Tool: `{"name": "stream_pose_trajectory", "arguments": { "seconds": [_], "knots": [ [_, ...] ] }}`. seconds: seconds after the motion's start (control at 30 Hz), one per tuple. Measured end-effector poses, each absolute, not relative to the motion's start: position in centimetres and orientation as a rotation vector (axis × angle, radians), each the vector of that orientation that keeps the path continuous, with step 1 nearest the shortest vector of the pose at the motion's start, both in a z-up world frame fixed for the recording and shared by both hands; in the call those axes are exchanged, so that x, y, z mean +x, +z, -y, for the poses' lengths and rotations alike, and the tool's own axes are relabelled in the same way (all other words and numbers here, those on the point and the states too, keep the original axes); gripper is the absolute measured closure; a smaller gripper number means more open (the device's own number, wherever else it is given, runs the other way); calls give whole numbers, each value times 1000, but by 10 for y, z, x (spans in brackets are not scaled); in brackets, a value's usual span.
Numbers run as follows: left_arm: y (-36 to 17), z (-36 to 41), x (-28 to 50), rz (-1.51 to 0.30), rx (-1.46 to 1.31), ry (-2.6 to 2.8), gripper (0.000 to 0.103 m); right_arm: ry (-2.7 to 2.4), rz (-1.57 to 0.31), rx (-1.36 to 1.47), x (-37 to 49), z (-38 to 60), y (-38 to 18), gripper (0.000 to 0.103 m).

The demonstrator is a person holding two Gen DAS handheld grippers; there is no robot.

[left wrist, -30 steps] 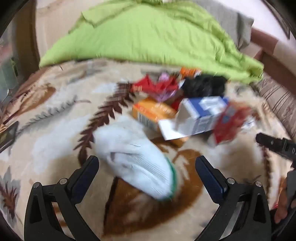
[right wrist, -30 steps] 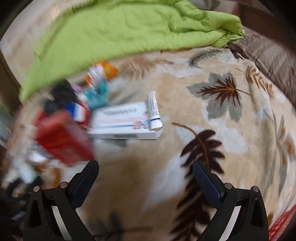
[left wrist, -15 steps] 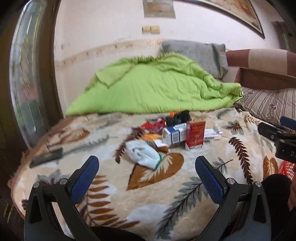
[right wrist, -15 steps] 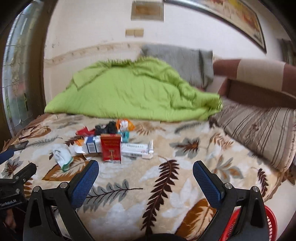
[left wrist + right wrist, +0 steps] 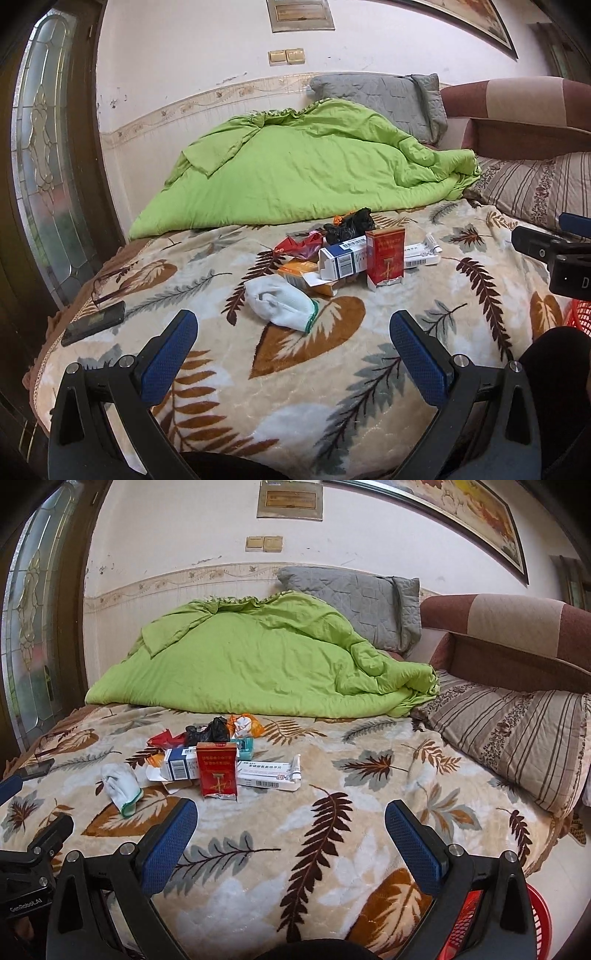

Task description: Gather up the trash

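Observation:
A pile of trash lies on the leaf-patterned blanket: a white glove, a standing red box, a blue-and-white box, an orange box, a long white box with a tube, red wrappers and a black bag. The glove and red box also show in the right wrist view. My left gripper is open and empty, held back from the pile. My right gripper is open and empty, also short of it.
A green quilt and grey pillow lie at the far side. A striped pillow is at right. A black phone lies near the left bed edge. A red basket stands on the floor at right.
Both grippers have pulled far back from the pile and levelled out; the whole bed and wall now show. Both stay open and empty. The red box now stands upright.

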State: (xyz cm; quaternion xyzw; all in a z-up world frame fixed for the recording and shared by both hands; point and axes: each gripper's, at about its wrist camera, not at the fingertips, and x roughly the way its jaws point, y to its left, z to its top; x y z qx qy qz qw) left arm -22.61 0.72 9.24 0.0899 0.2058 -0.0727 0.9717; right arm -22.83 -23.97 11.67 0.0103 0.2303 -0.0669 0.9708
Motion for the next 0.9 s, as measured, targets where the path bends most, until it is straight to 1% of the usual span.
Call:
{"name": "stream_pose_trajectory", "arguments": {
  "seconds": [0.9],
  "knots": [
    [90,-14,-220,-444,157,-153,0,-155,-502,27,-221,243,112,0]
  ]
}}
